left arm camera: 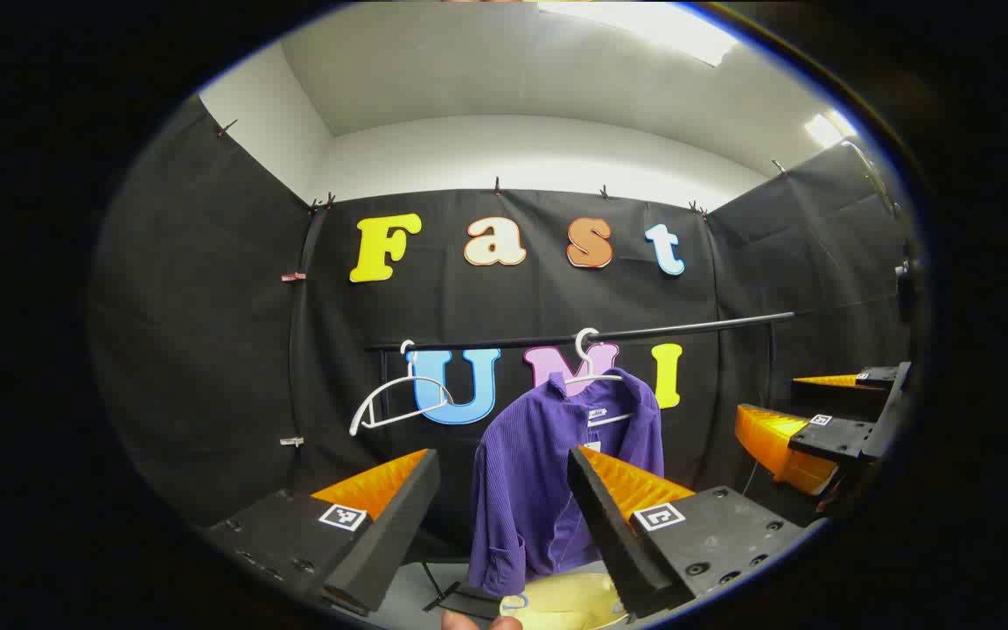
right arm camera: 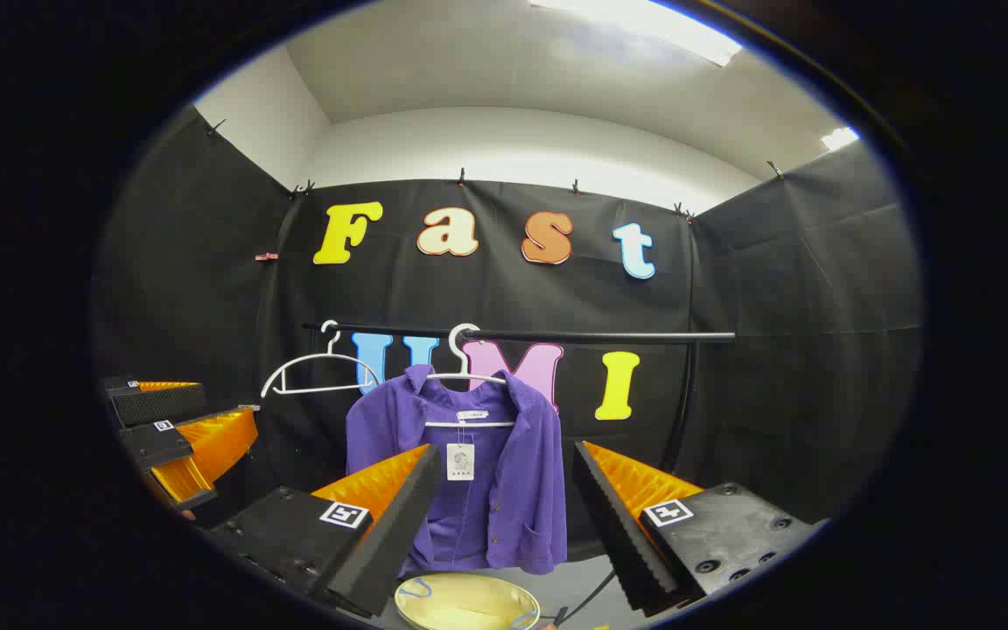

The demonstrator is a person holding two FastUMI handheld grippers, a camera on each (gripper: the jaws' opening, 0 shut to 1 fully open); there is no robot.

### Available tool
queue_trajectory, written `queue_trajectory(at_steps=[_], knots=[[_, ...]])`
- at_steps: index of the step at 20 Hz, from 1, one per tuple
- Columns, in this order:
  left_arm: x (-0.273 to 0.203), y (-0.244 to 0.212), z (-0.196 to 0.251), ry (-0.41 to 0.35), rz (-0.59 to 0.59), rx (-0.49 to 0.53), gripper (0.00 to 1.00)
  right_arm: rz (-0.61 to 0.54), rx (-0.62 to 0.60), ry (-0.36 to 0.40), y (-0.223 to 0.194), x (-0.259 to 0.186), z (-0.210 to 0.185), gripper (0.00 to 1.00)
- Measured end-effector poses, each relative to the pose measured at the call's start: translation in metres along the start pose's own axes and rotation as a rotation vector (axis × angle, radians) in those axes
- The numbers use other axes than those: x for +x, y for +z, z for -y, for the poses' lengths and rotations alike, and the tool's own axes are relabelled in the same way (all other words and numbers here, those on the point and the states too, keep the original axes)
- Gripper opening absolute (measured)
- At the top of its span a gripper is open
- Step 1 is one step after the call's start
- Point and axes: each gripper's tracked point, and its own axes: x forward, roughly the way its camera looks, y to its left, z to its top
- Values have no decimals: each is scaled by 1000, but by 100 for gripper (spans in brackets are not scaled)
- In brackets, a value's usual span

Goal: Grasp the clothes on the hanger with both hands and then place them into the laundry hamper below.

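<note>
A purple corduroy shirt hangs on a white hanger from a black rail. Below it sits a pale yellow laundry hamper, whose rim also shows at the bottom of the left gripper view. My left gripper is open, short of the shirt, with the cloth seen between its fingers. My right gripper is open too, still apart from the shirt. The right gripper appears at the right edge of the left gripper view; the left gripper appears at the left edge of the right gripper view.
An empty white hanger hangs on the rail to the left of the shirt. The rail's black stand rises on the right. Black cloth walls close the booth on three sides.
</note>
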Motion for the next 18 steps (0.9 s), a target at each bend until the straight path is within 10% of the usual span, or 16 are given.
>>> queue_trajectory(at_steps=[18], knots=[[18,-17,25,-15,-32,9,95,-24,8,-12,-9,16,9,98]])
